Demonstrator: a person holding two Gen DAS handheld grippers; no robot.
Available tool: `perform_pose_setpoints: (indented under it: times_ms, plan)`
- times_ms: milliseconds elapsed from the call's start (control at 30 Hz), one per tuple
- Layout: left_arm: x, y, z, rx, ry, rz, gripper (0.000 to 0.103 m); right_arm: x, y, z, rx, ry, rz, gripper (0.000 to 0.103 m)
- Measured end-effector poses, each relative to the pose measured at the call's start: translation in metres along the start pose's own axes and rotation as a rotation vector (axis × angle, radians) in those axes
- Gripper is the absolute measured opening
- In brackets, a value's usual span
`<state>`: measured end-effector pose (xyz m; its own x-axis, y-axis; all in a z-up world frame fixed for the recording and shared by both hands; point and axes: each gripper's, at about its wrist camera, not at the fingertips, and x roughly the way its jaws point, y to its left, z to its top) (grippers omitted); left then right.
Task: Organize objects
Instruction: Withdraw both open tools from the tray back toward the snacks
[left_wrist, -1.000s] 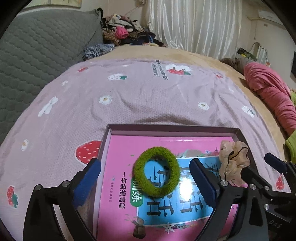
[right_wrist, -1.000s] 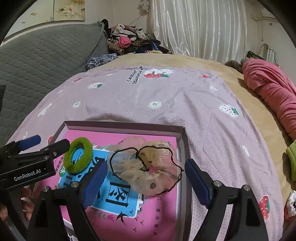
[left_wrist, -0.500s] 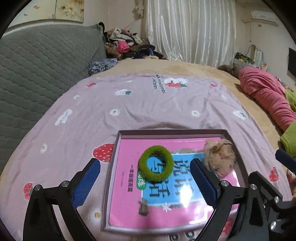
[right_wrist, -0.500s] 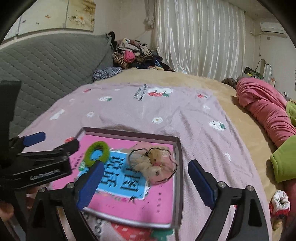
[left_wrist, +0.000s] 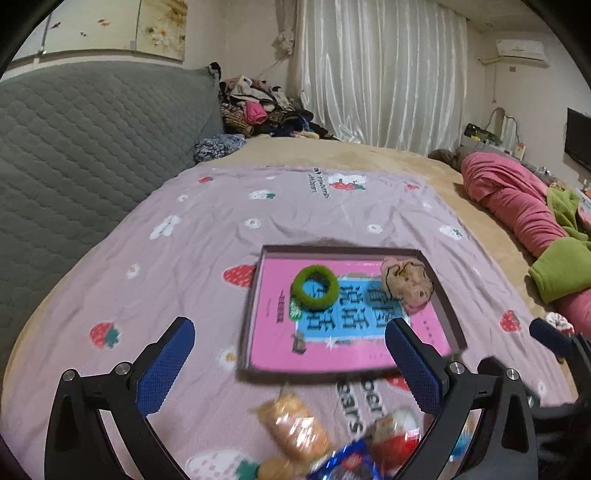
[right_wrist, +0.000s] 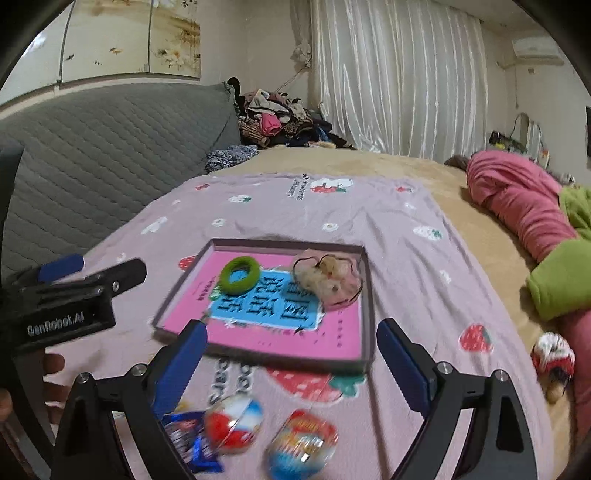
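Note:
A shallow box (left_wrist: 448, 317) (right_wrist: 364, 266) with a pink book in it lies on the bedspread. In it lie a green hair ring (left_wrist: 315, 287) (right_wrist: 239, 275) and a beige scrunchie (left_wrist: 406, 285) (right_wrist: 327, 280). My left gripper (left_wrist: 288, 362) is open and empty, held back from the box's near edge. My right gripper (right_wrist: 291, 354) is open and empty, also near that edge. Snack packets (left_wrist: 291, 428) and egg-shaped candies (right_wrist: 234, 424) (right_wrist: 303, 443) lie on the bedspread just below the grippers.
A grey quilted headboard (left_wrist: 74, 147) runs along the left. Pink and green bedding (left_wrist: 524, 206) lies at the right. A small red and white scrunchie (right_wrist: 554, 354) lies at the right edge of the bedspread. A heap of clothes (left_wrist: 258, 110) sits at the back.
Both grippers have pulled back and up from the box, both still open. The snacks on the near bedspread have come into view.

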<state>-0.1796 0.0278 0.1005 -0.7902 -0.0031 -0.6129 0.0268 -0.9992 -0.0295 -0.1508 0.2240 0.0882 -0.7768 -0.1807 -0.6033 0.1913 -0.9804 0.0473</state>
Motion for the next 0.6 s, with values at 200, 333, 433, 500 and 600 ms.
perform_pose_setpoints:
  times_ms: [200, 333, 433, 500, 600]
  plan:
    - [-0.035, 0.02, -0.011, -0.01, 0.006, 0.009, 0.103, -0.042, 0.009, -0.006, 0.0, -0.02, -0.011, 0.093]
    - [-0.054, 0.031, -0.024, -0.032, 0.013, -0.008, 0.103, -0.066, 0.007, -0.01, 0.023, -0.036, -0.012, 0.093]
    - [-0.063, 0.032, -0.032, -0.033, 0.022, -0.014, 0.103, -0.084, 0.008, -0.013, 0.018, -0.045, -0.011, 0.093]
    - [-0.071, 0.032, -0.036, -0.026, 0.022, -0.015, 0.103, -0.093, 0.01, -0.015, 0.011, -0.051, -0.027, 0.093]
    - [-0.082, 0.029, -0.043, -0.014, 0.02, -0.016, 0.103, -0.105, 0.011, -0.02, 0.01, -0.053, -0.032, 0.093]
